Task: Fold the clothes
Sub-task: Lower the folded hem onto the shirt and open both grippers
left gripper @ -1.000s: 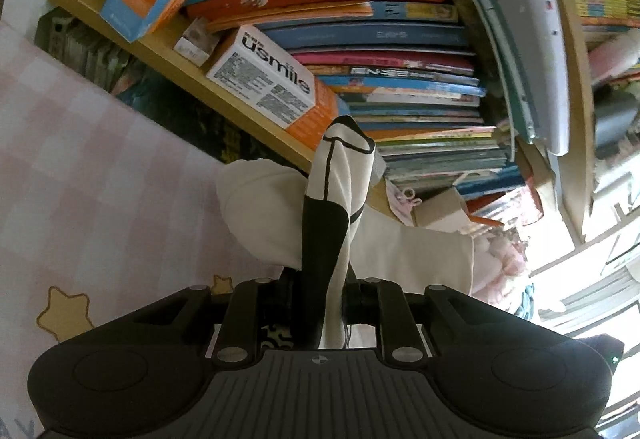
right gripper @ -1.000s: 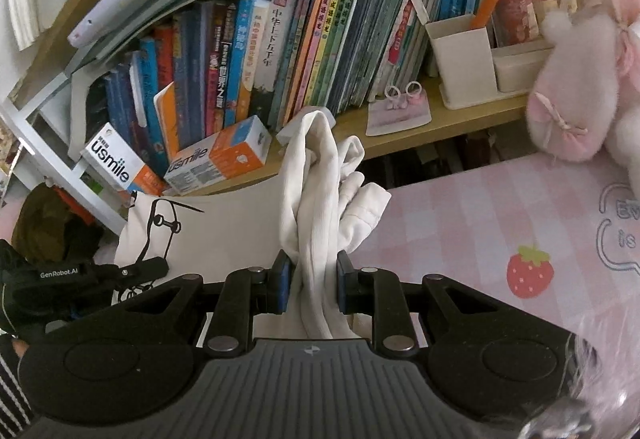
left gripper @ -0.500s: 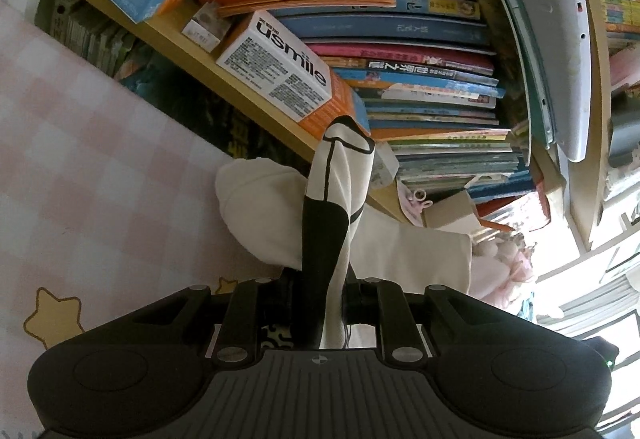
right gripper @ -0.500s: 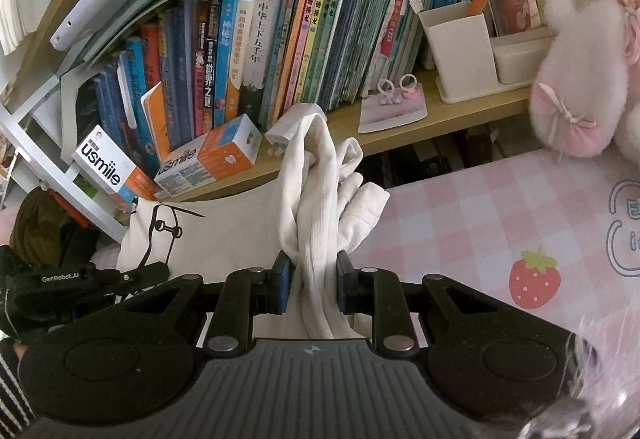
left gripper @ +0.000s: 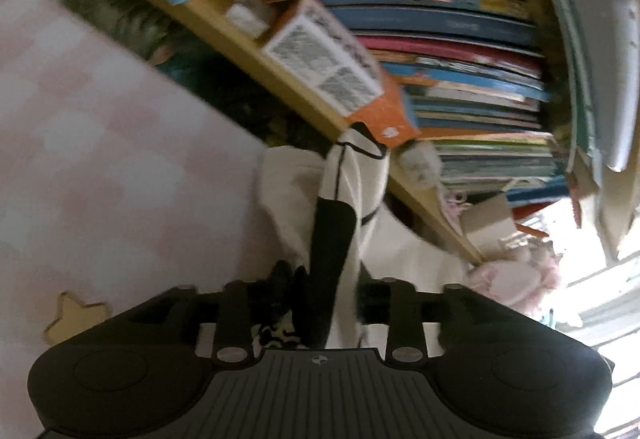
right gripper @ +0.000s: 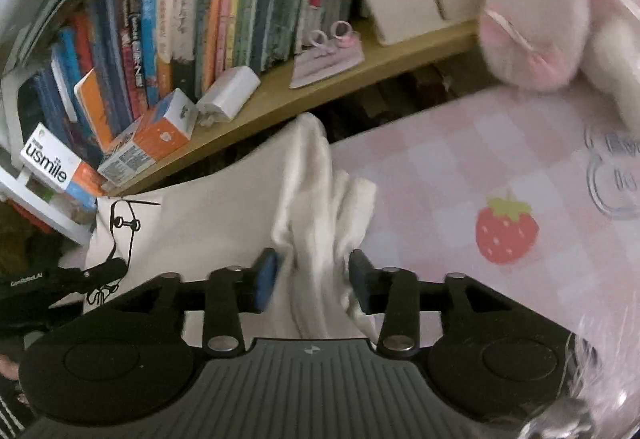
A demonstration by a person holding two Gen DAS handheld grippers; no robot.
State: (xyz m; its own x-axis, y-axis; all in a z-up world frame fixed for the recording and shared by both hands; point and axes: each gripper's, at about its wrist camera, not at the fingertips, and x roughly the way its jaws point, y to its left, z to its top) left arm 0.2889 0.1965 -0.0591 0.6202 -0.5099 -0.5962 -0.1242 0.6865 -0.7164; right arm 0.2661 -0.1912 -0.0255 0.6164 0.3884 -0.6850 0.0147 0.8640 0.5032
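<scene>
Bookshelf (right gripper: 360, 75) full of books behind pink checked counter (right gripper: 460, 167). White shirt (right gripper: 224, 207) with black drawing lies on counter edge below shelf, bunched folds standing up between both grippers. Right gripper (right gripper: 314, 275) jaws just opened, spread, blue pads clear of cloth. Left gripper (left gripper: 328, 279) jaws also just opened; blurred, seemingly loose around fold. Pink plush toy (right gripper: 536, 7) at right.

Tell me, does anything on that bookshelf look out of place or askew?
Yes. Two orange and white usmile boxes lie tipped at odd angles on the shelf in front of the upright books, and a small white box lies on its side beside them. Nothing looks spilled or damaged.
</scene>
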